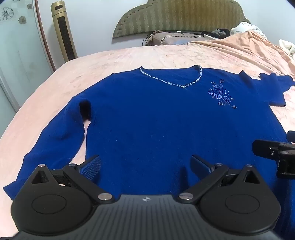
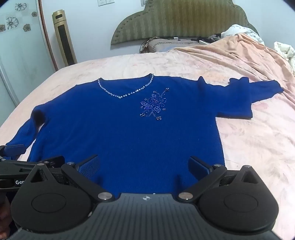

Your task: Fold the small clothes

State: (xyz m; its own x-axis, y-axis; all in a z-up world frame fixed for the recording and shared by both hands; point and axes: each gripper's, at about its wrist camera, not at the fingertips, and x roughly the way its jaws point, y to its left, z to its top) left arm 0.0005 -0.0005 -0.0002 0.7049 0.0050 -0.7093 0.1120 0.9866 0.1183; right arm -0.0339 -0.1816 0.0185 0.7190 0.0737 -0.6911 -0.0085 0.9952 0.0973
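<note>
A royal blue sweater (image 1: 147,120) with a beaded V-neck and a beaded flower lies flat, front up, on the pink bed; it also shows in the right wrist view (image 2: 129,133). Its left sleeve (image 1: 55,140) runs down toward me; its right sleeve (image 2: 245,96) is bunched out to the right. My left gripper (image 1: 145,166) is open and empty over the sweater's hem, left of centre. My right gripper (image 2: 145,166) is open and empty over the hem, right of centre. Each gripper shows at the edge of the other's view: the right (image 1: 272,151), the left (image 2: 14,153).
The pink bedspread (image 2: 258,147) surrounds the sweater. A peach blanket (image 1: 239,48) is heaped at the back right. A pillow (image 1: 175,39) and a green headboard (image 1: 180,16) are at the back. A gold tower fan (image 1: 64,31) stands by the wall, left.
</note>
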